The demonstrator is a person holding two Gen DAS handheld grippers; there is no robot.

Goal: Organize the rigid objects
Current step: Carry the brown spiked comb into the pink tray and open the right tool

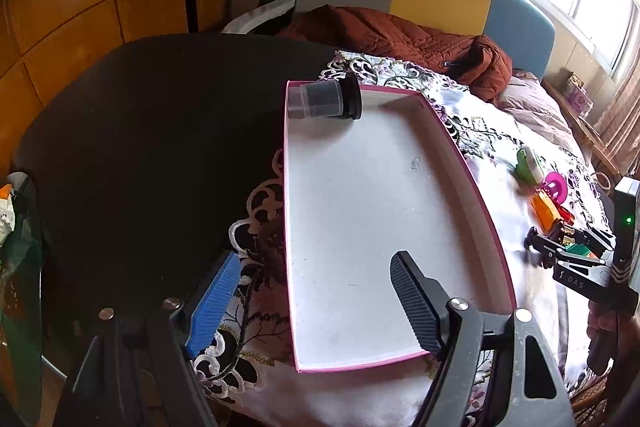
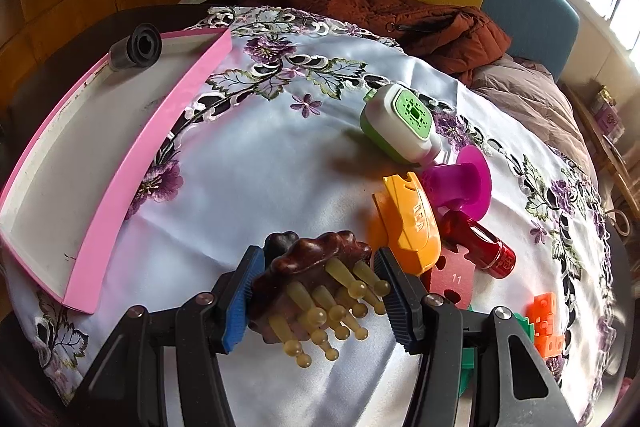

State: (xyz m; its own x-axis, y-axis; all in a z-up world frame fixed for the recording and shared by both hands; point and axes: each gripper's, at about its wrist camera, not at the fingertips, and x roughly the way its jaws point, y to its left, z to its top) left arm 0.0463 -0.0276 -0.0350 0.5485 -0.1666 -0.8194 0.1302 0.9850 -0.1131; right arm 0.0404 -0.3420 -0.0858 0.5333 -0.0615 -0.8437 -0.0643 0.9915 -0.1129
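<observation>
A brown scalp massager (image 2: 316, 263) with yellowish pegs sits between the pads of my right gripper (image 2: 318, 291), which is shut on it low over the flowered cloth. In the left wrist view the right gripper (image 1: 564, 241) shows small at the right edge with the massager (image 1: 563, 230). A pink-walled white tray (image 1: 360, 207) lies on the left; its pink wall (image 2: 152, 155) faces the right wrist view. A black-capped canister (image 1: 326, 101) lies on its side in the tray's far corner (image 2: 136, 47). My left gripper (image 1: 316, 303) stands open over the tray's near left edge, holding nothing.
Right of the massager lie a green-and-white device (image 2: 400, 123), a magenta suction cup (image 2: 464, 183), an orange plastic piece (image 2: 408, 223), a red cylinder (image 2: 480, 243), a red puzzle piece (image 2: 452, 279) and orange bricks (image 2: 546, 319). A rust jacket (image 1: 400, 39) lies beyond the table.
</observation>
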